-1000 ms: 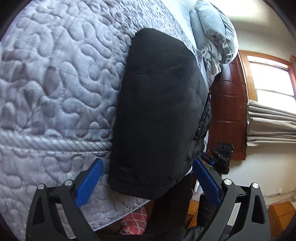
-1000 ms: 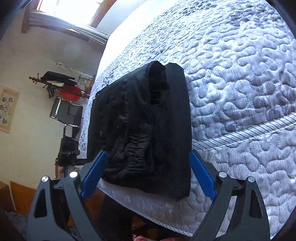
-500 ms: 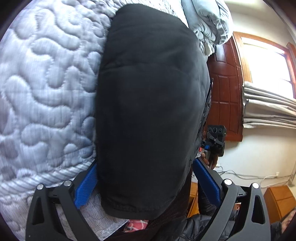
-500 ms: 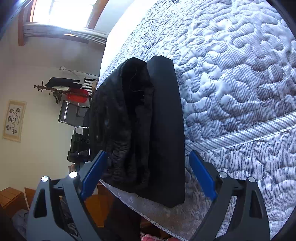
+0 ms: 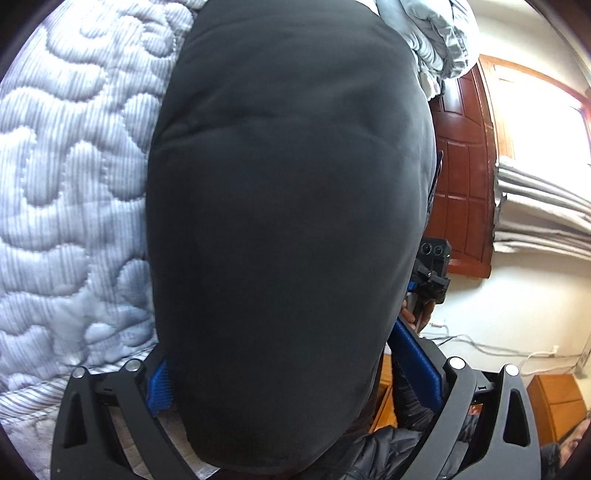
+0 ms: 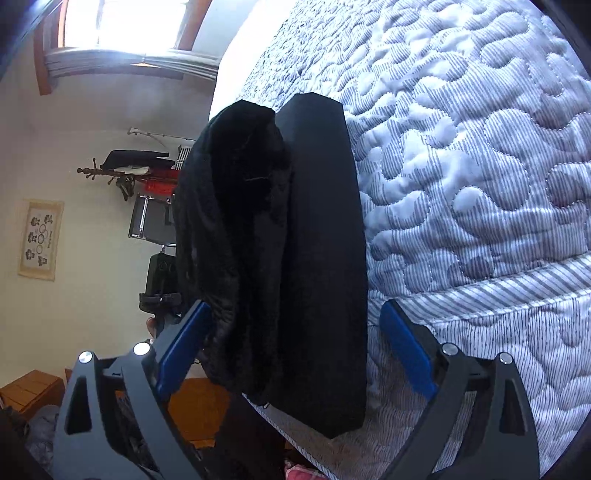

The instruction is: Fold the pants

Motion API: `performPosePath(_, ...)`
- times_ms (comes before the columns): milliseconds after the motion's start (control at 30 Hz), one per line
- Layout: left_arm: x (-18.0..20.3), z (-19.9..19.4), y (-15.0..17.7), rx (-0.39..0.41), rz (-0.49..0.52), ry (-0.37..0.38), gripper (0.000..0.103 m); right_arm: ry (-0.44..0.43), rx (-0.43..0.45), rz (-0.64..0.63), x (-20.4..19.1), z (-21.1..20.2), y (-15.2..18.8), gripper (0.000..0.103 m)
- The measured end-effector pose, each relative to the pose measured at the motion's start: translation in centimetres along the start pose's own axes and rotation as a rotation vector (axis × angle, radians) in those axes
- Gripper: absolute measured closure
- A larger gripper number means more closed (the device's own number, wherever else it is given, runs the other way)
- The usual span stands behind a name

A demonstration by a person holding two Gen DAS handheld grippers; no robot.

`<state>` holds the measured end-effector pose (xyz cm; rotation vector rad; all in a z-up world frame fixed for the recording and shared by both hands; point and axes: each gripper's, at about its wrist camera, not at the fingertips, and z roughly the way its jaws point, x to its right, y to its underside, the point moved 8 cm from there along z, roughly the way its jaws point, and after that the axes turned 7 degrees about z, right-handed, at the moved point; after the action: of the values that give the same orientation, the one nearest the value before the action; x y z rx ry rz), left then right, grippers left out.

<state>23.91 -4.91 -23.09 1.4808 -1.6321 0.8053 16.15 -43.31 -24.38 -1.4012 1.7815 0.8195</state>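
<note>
As both spread-open hand-held grippers (image 5: 291, 373) (image 6: 295, 350) closed in, the pants (image 5: 288, 229) loom larger.

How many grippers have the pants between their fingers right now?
2. The left gripper straddles the near end of the black pants on the quilt; the right gripper straddles their folded edge, jaws wide, neither closed on fabric.

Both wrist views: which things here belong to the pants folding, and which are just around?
Job:
black pants
left gripper
right gripper
quilted bedspread

Just around:
bedding pile
wooden door
coat rack
wall picture
</note>
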Motion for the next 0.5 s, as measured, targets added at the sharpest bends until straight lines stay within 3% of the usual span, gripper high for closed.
performPosePath(200,-0.4,0.9,-0.1,0.014,-0.043,0.022,0.004,-0.054,-0.052,0.003,0.3,1.0,0.0,0.008)
performPosePath(500,-0.6,1.8,-0.5,0.015,-0.087,0.03,0.004,-0.029,-0.069,-0.042,-0.3,2.2,0.1,0.006)
